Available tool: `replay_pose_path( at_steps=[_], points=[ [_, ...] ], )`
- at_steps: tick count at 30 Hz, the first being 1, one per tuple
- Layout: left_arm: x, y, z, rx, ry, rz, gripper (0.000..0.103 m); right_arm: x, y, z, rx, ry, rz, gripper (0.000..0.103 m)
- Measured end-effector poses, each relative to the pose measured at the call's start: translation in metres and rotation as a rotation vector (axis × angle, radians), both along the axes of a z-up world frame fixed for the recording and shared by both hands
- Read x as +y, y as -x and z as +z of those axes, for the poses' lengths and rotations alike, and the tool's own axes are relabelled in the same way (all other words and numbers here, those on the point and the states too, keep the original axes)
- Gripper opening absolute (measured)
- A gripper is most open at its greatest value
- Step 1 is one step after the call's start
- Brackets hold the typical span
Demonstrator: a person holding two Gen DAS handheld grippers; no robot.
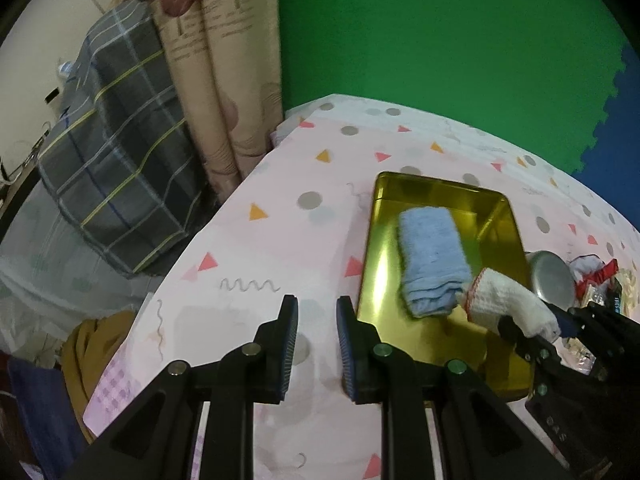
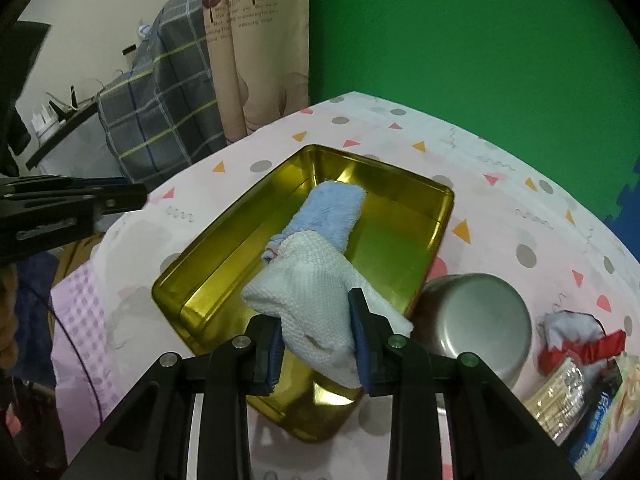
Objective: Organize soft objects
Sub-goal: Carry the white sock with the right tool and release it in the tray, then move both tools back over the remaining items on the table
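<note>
Right gripper (image 2: pixel 318 338) is clamped on my folded white waffle-weave cloth (image 2: pixel 316 280), held over the near end of the shiny gold metal tray (image 2: pixel 224 256), where a folded light-blue towel (image 2: pixel 328 216) lies. Left gripper (image 1: pixel 317 350) hangs narrowly apart, empty, above the pink patterned tablecloth (image 1: pixel 280 240); green wall (image 1: pixel 440 32) behind.

Bright green wall (image 2: pixel 460 40) fills the back, with a blue jigsaw-edged patch (image 1: pixel 616 120) off to the right. Beige printed curtain (image 2: pixel 260 60) hangs left of it, next to a grey plaid-covered bulky thing (image 1: pixel 116 168). Cream wall (image 2: pixel 100 12) beyond.
</note>
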State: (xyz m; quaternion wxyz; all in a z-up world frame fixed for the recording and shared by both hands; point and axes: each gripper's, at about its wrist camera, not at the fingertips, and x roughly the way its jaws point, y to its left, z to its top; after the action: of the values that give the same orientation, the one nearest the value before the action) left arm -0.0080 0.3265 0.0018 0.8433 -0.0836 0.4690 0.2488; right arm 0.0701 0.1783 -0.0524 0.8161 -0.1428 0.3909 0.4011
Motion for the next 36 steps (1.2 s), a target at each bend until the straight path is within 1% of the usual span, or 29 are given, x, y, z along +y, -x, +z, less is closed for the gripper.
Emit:
replay_pose_path(
  at_steps=[4, 12, 15, 16, 17, 18, 20, 22, 28, 32, 36],
  points=[
    [0.009, 0.008, -0.003, 0.005, 0.014, 0.032, 0.020, 0.018, -0.006, -0.010, 0.016, 0.012, 0.006, 0.027],
    [0.017, 0.014, -0.006, 0.015, 0.026, 0.058, 0.020, 0.041, -0.007, -0.021, 0.036, 0.020, 0.029, 0.027],
    [0.018, 0.016, -0.005, 0.012, 0.029, 0.063, 0.020, 0.044, -0.005, -0.023, 0.035, 0.024, 0.036, 0.030],
    [0.018, 0.016, -0.006, 0.014, 0.029, 0.063, 0.020, 0.043, -0.004, -0.022, 0.032, 0.024, 0.039, 0.033],
    [0.018, 0.016, -0.006, 0.015, 0.029, 0.063, 0.020, 0.042, -0.002, -0.020, 0.029, 0.021, 0.043, 0.039],
    [0.018, 0.016, -0.006, 0.013, 0.029, 0.063, 0.020, 0.041, -0.001, -0.018, 0.022, 0.021, 0.041, 0.042],
    [0.017, 0.016, -0.005, 0.011, 0.031, 0.060, 0.020, 0.037, 0.001, -0.014, 0.014, 0.010, 0.033, 0.056],
    [0.015, 0.017, -0.003, 0.007, 0.031, 0.058, 0.020, 0.032, 0.003, -0.010, 0.010, 0.000, 0.026, 0.059],
    [0.002, 0.014, 0.005, -0.004, 0.034, 0.042, 0.020, 0.014, 0.008, 0.007, -0.001, -0.024, 0.013, 0.064],
    [-0.010, 0.010, 0.010, -0.013, 0.028, 0.026, 0.020, -0.007, 0.013, 0.021, -0.009, -0.050, -0.010, 0.065],
    [-0.026, 0.005, 0.013, -0.017, 0.024, -0.002, 0.020, -0.026, 0.018, 0.033, -0.041, -0.052, -0.032, 0.065]
  ],
)
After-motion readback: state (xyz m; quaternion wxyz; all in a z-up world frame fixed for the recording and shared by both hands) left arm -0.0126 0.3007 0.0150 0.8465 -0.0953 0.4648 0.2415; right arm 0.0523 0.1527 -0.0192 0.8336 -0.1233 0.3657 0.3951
